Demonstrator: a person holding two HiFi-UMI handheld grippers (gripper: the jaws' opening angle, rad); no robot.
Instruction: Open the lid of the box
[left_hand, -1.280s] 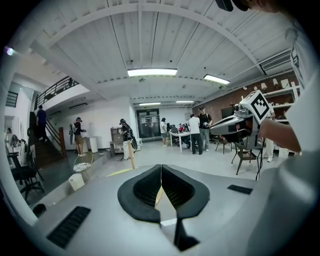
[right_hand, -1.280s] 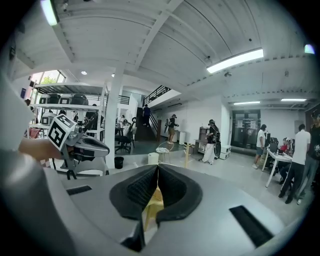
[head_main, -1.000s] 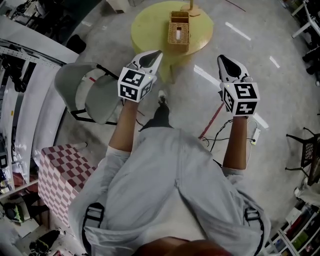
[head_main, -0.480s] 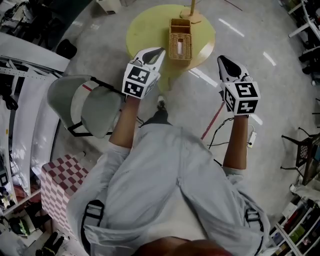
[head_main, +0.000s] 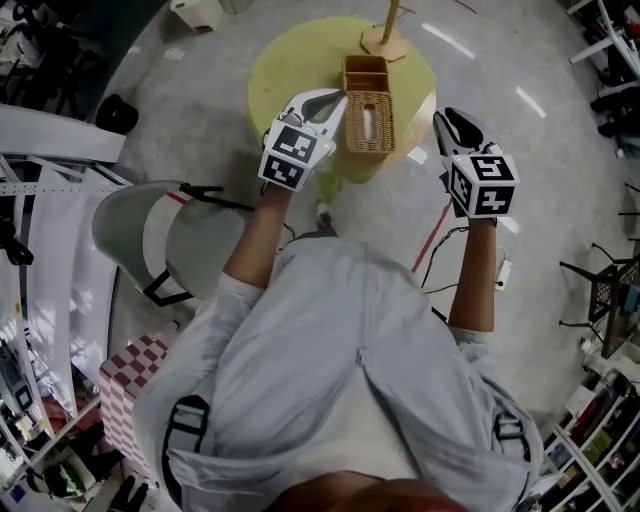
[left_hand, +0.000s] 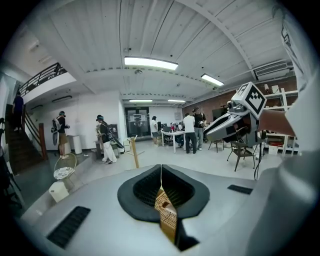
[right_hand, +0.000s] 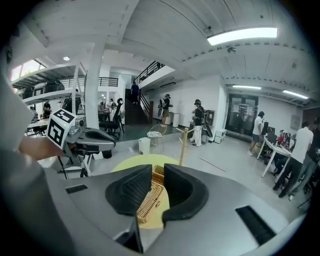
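A woven wicker box with a slotted lid stands on the round yellow table. My left gripper hovers just left of the box, above the table's near edge, and its jaws meet. In the left gripper view the box shows below the shut jaws. My right gripper hangs over the floor to the right of the table. Its jaws are opening and hold nothing. Through their gap the box and the table show beyond.
A wooden stand rises behind the box on the table. A grey chair is at the left, a checkered box lower left, cables on the floor and a black chair at right. People stand far off.
The table and box have drawn nearer in the head view. My left gripper has moved forward to sit beside the box. The right gripper has edged forward too.
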